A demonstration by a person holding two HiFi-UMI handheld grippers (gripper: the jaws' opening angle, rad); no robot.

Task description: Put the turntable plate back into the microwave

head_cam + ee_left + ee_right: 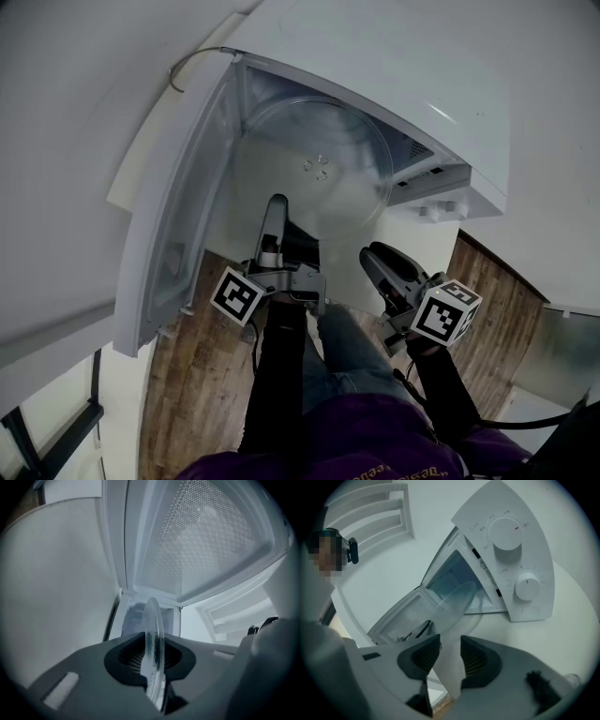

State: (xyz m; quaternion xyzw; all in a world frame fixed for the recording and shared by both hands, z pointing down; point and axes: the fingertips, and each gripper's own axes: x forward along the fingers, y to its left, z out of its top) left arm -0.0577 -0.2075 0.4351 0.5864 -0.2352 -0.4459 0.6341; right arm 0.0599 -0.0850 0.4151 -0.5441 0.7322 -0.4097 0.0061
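Note:
The clear glass turntable plate (319,169) is tilted in the mouth of the white microwave (422,75), its far part inside the cavity. My left gripper (275,202) is shut on the plate's near rim. In the left gripper view the plate (153,634) stands edge-on between the pads of the left gripper (151,657). My right gripper (375,255) hovers right of it, below the microwave's front, open and holding nothing. The right gripper view shows the right gripper (446,656) with a bare gap, and beyond it the plate (454,602) leaning half into the opening.
The microwave door (187,216) swings wide open to the left, its perforated inner panel (201,541) above the left gripper. Two white knobs (507,534) sit on the control panel at the right. Wooden floor (197,375) and the person's legs (347,366) lie below.

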